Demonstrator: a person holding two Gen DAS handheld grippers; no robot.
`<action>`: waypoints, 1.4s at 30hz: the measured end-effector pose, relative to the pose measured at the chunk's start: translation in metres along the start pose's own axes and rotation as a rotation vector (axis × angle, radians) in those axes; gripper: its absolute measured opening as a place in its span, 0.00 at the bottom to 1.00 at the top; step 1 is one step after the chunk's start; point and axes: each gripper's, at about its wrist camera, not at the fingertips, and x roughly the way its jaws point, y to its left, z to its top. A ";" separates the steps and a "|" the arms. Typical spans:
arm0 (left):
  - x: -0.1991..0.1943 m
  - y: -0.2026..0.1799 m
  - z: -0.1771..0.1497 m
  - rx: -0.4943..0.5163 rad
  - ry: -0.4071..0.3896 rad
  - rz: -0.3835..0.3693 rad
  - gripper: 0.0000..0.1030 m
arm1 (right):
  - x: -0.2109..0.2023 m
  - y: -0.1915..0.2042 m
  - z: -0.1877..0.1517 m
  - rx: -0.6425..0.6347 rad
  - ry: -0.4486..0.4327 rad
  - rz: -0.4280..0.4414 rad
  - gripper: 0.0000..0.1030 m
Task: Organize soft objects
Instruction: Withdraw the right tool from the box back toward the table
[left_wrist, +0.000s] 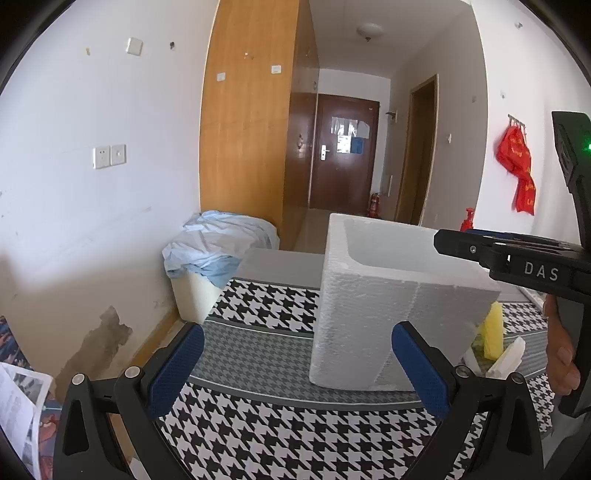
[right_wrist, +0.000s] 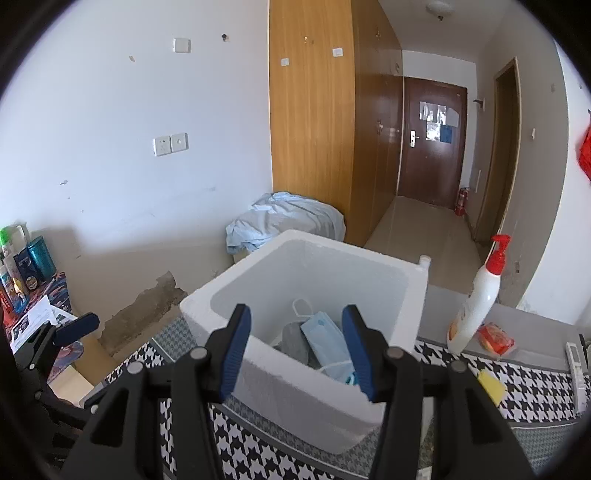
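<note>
A white foam box (right_wrist: 306, 280) stands on the houndstooth cloth (right_wrist: 535, 384); it also shows in the left wrist view (left_wrist: 369, 317). Inside it lie a blue face mask (right_wrist: 325, 341) and a grey soft item (right_wrist: 293, 341). My right gripper (right_wrist: 297, 349) is open and empty, held above the box's near rim. My left gripper (left_wrist: 297, 367) is open and empty, low over the cloth to the left of the box. A yellow sponge (right_wrist: 490, 386) lies on the cloth right of the box, and shows in the left wrist view (left_wrist: 493, 330).
A white lotion bottle with a red pump (right_wrist: 476, 299) and a red packet (right_wrist: 495, 338) stand at the back right. A white bin covered by light blue cloth (left_wrist: 214, 254) sits by the wall. Bottles and papers (right_wrist: 22, 266) are at far left.
</note>
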 end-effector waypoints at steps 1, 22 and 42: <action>-0.001 -0.001 0.000 0.001 -0.002 -0.002 0.99 | -0.002 0.000 -0.001 0.000 -0.002 0.000 0.55; -0.015 -0.027 -0.007 0.025 -0.010 -0.043 0.99 | -0.030 -0.018 -0.039 0.026 -0.019 0.018 0.59; -0.026 -0.052 -0.023 0.027 -0.039 -0.133 0.99 | -0.057 -0.040 -0.089 0.044 -0.023 -0.046 0.68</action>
